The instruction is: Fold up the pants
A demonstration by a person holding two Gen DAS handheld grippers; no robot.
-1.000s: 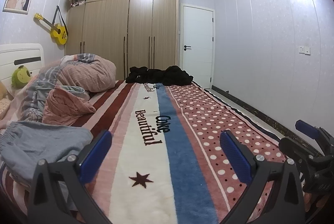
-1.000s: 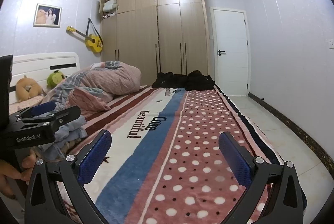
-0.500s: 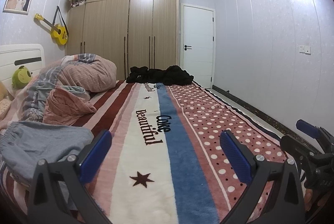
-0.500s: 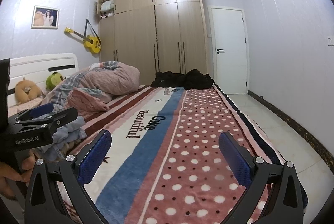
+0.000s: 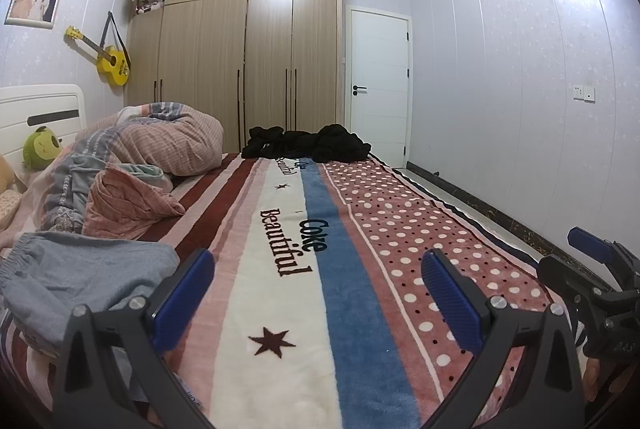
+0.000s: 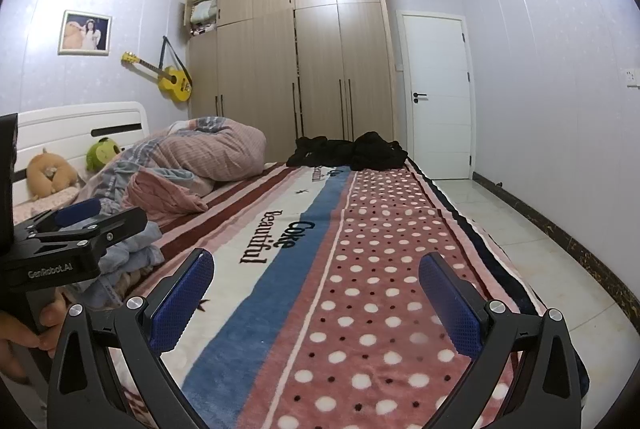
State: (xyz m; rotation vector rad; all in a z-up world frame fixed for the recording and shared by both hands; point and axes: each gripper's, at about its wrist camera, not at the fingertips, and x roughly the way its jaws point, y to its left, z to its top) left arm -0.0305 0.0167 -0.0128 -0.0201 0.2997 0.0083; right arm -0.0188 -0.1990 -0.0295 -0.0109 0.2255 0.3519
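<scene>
Hovering wide apart: left claw (image 5: 318, 287), right claw (image 6: 316, 287), above blanket (image 5: 280, 309).

Two tongs (image 5: 316, 285) (image 6: 316, 285), two plush toys (image 6: 52, 171) (image 6: 102, 151), one guitar (image 5: 110, 59), one door (image 5: 378, 85)

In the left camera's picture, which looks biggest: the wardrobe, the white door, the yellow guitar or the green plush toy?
Largest to smallest as they look:
1. wardrobe
2. white door
3. yellow guitar
4. green plush toy, though nearness makes the last two unsure.

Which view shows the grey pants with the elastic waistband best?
The left wrist view: the grey pants lie unobstructed at lower left, waistband and crumpled legs visible beside the open left gripper. In the right wrist view the pants are a small bunched heap, largely hidden behind the left gripper's body.
</scene>
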